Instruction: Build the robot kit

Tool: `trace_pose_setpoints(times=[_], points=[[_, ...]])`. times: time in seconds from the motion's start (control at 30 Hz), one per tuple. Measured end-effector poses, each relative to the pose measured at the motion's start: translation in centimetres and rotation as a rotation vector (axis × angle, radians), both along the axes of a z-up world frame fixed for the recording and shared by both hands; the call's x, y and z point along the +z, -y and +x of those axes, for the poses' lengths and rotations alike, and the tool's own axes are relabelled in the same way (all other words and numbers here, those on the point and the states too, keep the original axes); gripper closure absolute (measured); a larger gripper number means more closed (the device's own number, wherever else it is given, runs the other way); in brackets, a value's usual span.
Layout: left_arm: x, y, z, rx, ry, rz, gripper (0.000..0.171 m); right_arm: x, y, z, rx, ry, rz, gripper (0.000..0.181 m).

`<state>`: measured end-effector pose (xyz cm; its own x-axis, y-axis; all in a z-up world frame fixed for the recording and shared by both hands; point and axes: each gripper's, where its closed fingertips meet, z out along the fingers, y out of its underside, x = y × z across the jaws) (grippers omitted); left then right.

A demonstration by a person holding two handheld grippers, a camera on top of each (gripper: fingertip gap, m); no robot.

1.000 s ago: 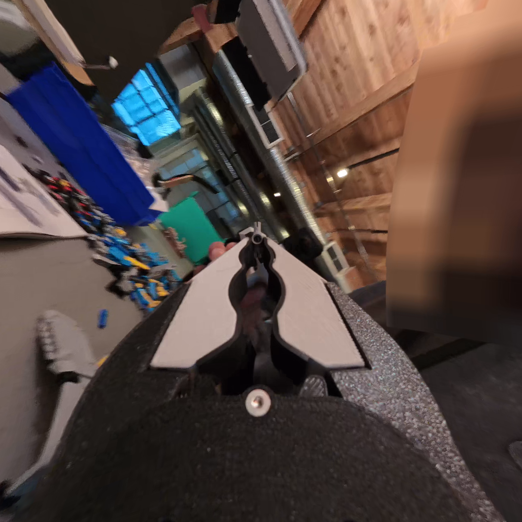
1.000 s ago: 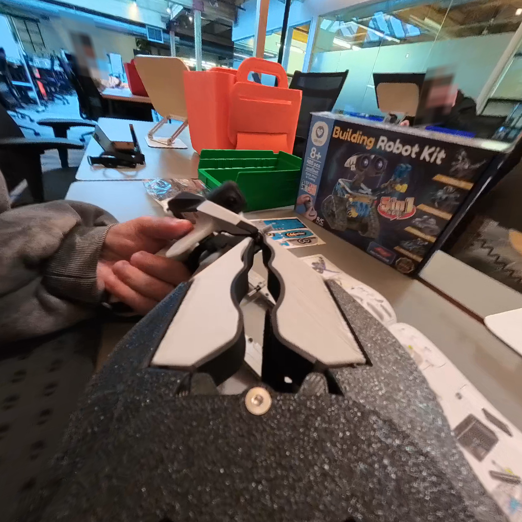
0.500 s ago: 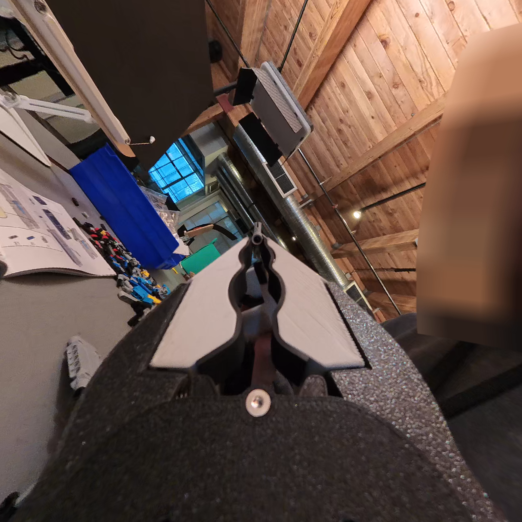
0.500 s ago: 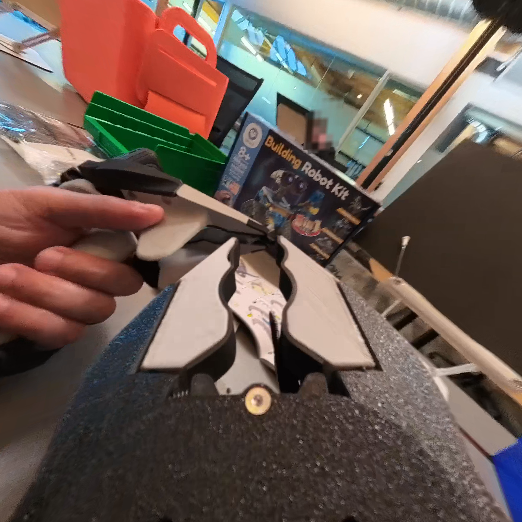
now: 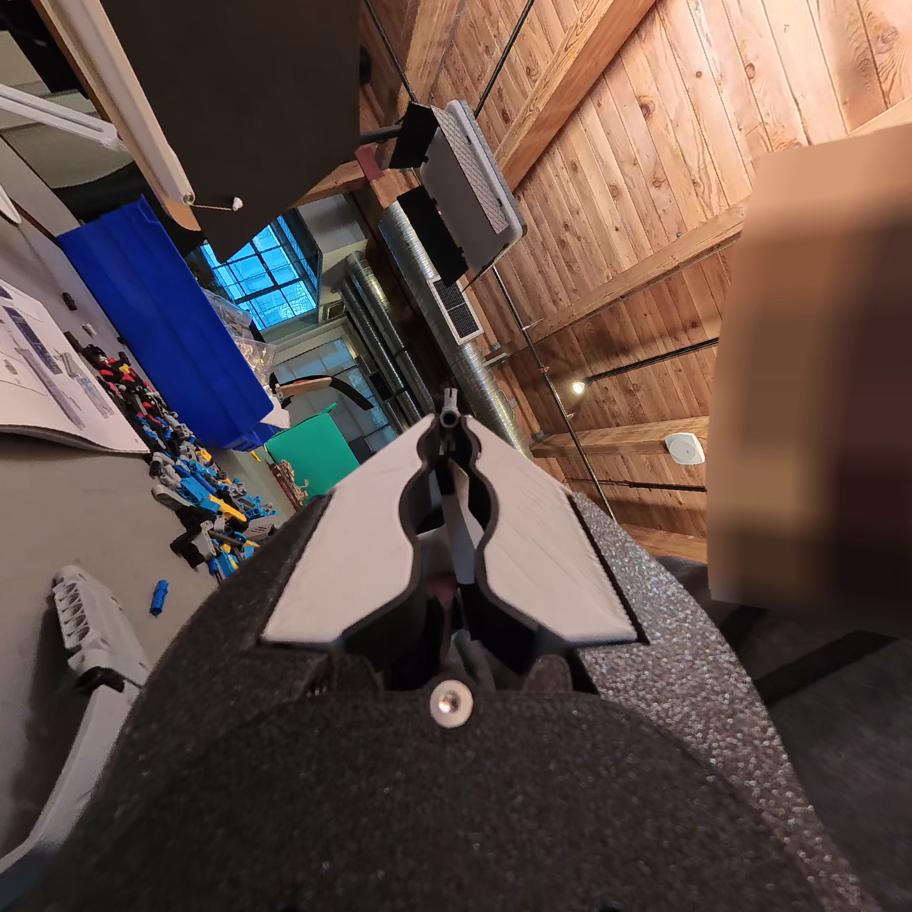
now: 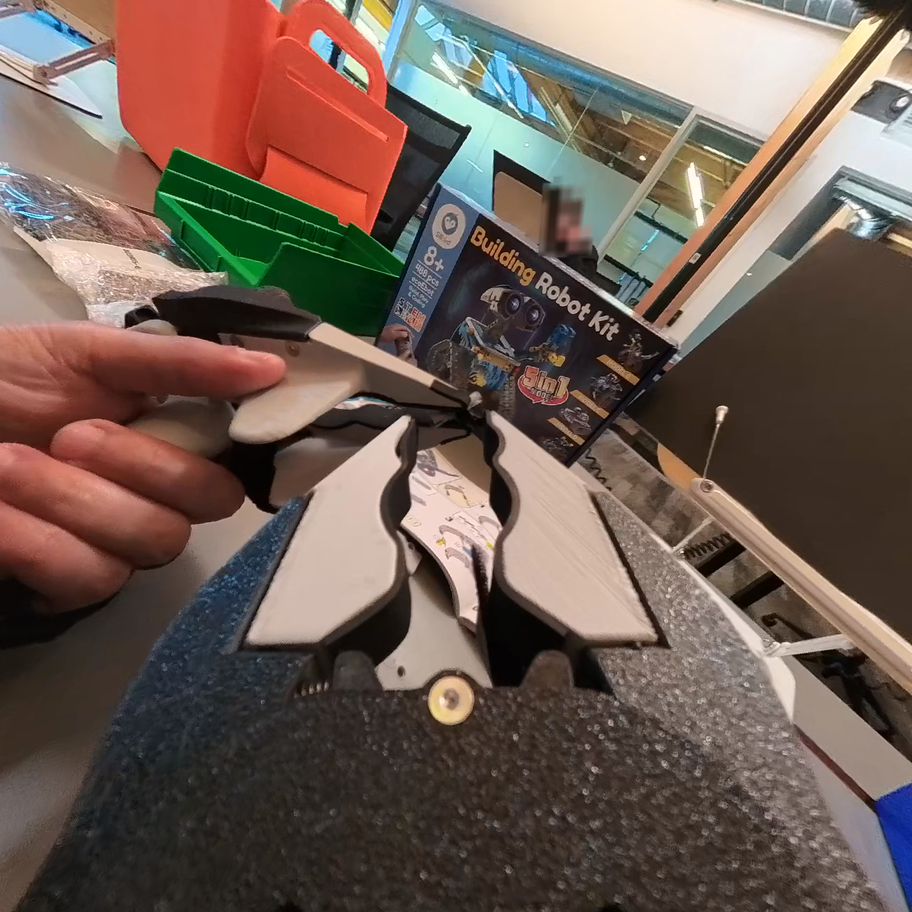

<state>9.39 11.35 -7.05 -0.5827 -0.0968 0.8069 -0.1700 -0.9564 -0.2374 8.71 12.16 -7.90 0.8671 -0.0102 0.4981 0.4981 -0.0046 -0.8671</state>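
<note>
Grey and small, a plastic connector peg (image 5: 449, 413) is sitting pinched at the very tips of the left gripper (image 5: 450, 430), whose jaws are closing almost fully on it, with only the peg's round open end poking out above. In the right wrist view the same left gripper (image 6: 456, 402) is reaching in from the left, a person's hand (image 6: 98, 434) squeezing its handle, and its tip is hovering just beside the tips of the right gripper (image 6: 451, 422). The right gripper's jaws are standing apart by a clear gap and gripping nothing that I can see; whether the peg is touching them I cannot tell.

By the look of it, the peg is light, stiff and smooth, so it is likely to twist or pop out under a sideways nudge. Only its protruding end is offering room for a second hold.

Nearest beneath the right gripper, a printed instruction sheet (image 6: 446, 533) is lying on the grey table (image 6: 44, 720). Behind it a dark kit box (image 6: 523, 345) is standing upright, with a green bin (image 6: 276, 247) and an orange carrier (image 6: 256, 94) further left and a crinkled plastic bag (image 6: 89, 237) beside them. In the left wrist view a heap of small coloured building pieces (image 5: 197, 488) is spreading along the table near a blue bin (image 5: 163, 325), a loose blue pin (image 5: 159, 597) is lying apart from the heap, and a pale grey toothed part (image 5: 89, 627) is resting close to the gripper body. A black panel (image 6: 799, 424) is crowding the right side.
</note>
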Motion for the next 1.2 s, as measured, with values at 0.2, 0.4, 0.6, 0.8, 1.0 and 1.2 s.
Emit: trace_pose_setpoints(times=[0.2,0.4,0.6,0.8,1.0,1.2], points=[[-0.4,1.2,0.1,-0.066,-0.026,0.050,0.166,-0.2,1.0,0.1,0.175,-0.062,-0.073,0.162],[-0.7,2.8,0.1,-0.158,-0.043,0.103,0.166,-0.6,2.4,0.0,0.351,-0.093,-0.198,0.163],[-0.7,2.3,0.0,-0.150,-0.040,0.093,0.166,-0.2,2.4,0.5,0.268,-0.067,-0.141,0.157],[-1.1,2.2,0.2,-0.142,-0.059,0.095,0.166,-0.4,2.4,0.4,0.266,-0.084,-0.146,0.157],[-1.0,1.1,0.2,-0.117,-0.038,-0.026,0.166,-0.5,1.3,0.6,0.141,-0.046,-0.091,0.163],[-0.9,0.5,0.2,-0.104,-0.031,-0.071,0.167,-0.6,0.7,0.6,0.082,-0.046,-0.065,0.163]])
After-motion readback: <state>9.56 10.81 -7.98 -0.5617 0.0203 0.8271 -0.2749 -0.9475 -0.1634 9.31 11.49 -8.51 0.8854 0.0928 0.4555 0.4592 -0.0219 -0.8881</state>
